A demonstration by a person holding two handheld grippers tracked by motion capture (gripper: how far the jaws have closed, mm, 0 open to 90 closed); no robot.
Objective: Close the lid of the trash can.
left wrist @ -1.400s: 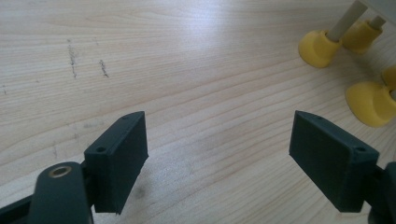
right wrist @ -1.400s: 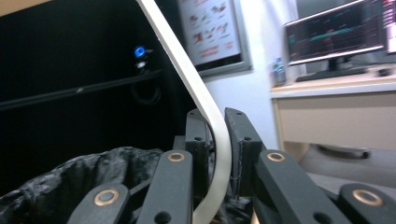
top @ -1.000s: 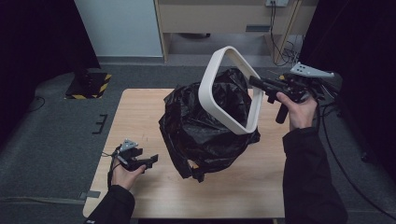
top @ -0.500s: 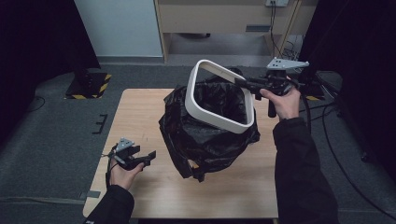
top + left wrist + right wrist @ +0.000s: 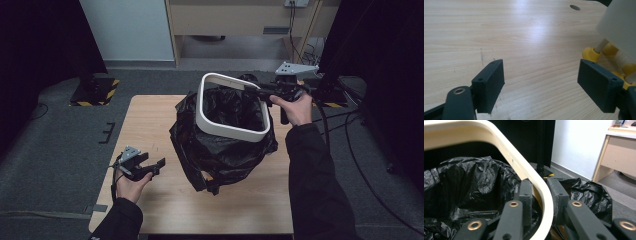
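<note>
A white rounded-square ring (image 5: pixel 231 131) hangs slightly tilted over the mouth of a crumpled black bag (image 5: pixel 220 157) at the middle of the wooden table (image 5: pixel 150 115). My right gripper (image 5: pixel 256 90) is shut on the ring's far right rim. In the right gripper view the cream rim (image 5: pixel 524 170) runs between the two jaws of the right gripper (image 5: pixel 541 192), with the bag (image 5: pixel 461 182) below. My left gripper (image 5: pixel 150 165) stands open and holds nothing, low over the table's near left. Its fingers (image 5: pixel 489 85) are spread wide above bare wood.
In the left gripper view a white body (image 5: pixel 619 27) on yellow feet (image 5: pixel 591 53) stands just right of the open jaws. A hole (image 5: pixel 575 7) pierces the tabletop farther off. Grey floor surrounds the table, with a wooden desk (image 5: pixel 240 20) behind.
The right gripper has swung the ring from nearly upright down to almost level over the bag's mouth, moving left and away. The left gripper has barely shifted.
</note>
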